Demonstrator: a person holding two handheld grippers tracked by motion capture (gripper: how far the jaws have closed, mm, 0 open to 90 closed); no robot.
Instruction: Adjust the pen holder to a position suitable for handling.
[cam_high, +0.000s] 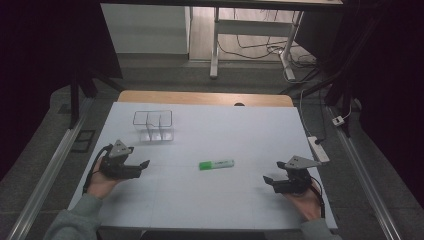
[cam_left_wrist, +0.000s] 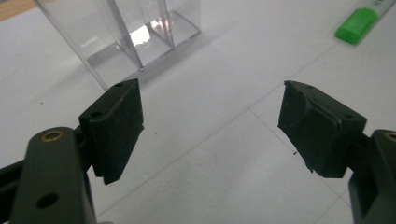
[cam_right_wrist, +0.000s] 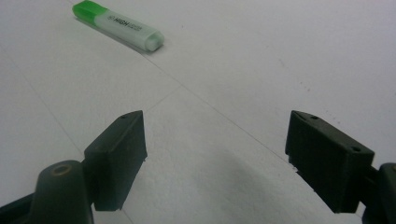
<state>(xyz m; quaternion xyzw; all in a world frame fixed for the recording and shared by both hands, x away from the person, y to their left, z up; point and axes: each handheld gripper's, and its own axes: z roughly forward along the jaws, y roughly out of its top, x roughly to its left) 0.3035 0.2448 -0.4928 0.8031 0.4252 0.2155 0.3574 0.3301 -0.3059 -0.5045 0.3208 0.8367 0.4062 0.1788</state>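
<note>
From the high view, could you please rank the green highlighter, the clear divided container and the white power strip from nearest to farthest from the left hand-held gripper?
From the left hand-held gripper:
1. Clear divided container, just behind it, slightly right.
2. Green highlighter, at the table's middle, to its right.
3. White power strip, at the far right edge.

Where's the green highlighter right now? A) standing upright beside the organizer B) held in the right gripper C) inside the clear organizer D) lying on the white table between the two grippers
D: the green highlighter lies flat on the white table, apart from the clear organizer, with the left gripper and right gripper open and empty either side.
</note>
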